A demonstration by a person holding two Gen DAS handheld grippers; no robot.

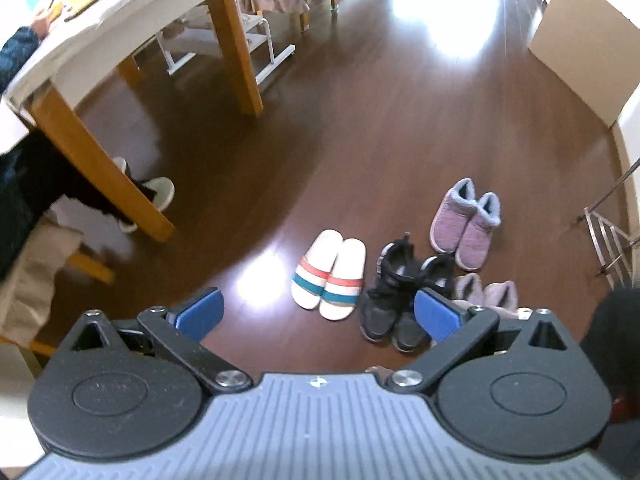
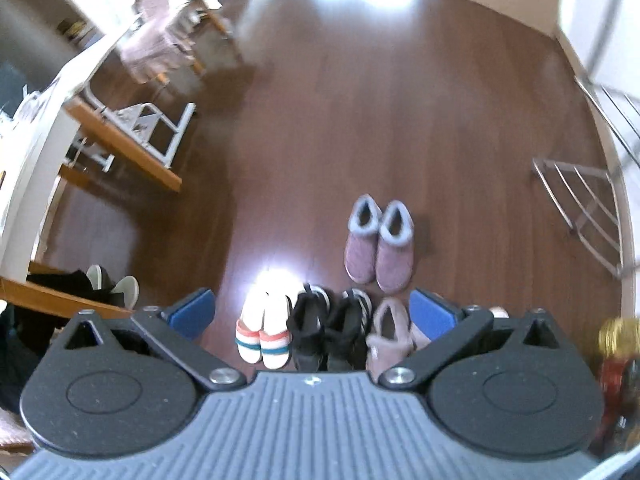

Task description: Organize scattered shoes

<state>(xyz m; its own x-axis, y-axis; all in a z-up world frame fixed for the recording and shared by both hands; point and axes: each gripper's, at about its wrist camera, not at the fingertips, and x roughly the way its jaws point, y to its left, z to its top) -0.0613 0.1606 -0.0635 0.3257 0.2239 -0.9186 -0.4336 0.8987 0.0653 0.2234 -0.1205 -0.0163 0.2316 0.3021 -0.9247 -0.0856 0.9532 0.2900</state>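
Left gripper (image 1: 319, 314): held above the floor, blue pads spread wide, nothing between them.
Right gripper (image 2: 312, 314): likewise raised over the shoes, jaws wide apart and empty.
Striped slides (image 1: 329, 274): white pair with red and teal bands, side by side and touching, toes toward the camera; in the right wrist view (image 2: 264, 332) they sit at the left end of the near row.
Black sneakers (image 1: 394, 298): pair just beside the slides on their right, touching each other.
Pale pink slippers (image 2: 390, 334): fuzzy pair at the right end of the near row, partly hidden behind the right gripper's pad; in the left wrist view (image 1: 486, 294) only their openings show.
Purple fleece-lined slippers (image 1: 466, 228): neat pair set beyond the near row, apart from it, heels away from the camera (image 2: 378, 244).
Floor (image 1: 360, 140): dark glossy wood with bright glare patches.
Table (image 1: 120, 32): white top on orange wooden legs, at the left, well apart from the shoes.
Cardboard box (image 1: 584, 48): open, at the far right.
Metal rack (image 2: 584, 208): bare bars near the right wall.
Seated person's shoes (image 1: 156, 192): light pair under the table.
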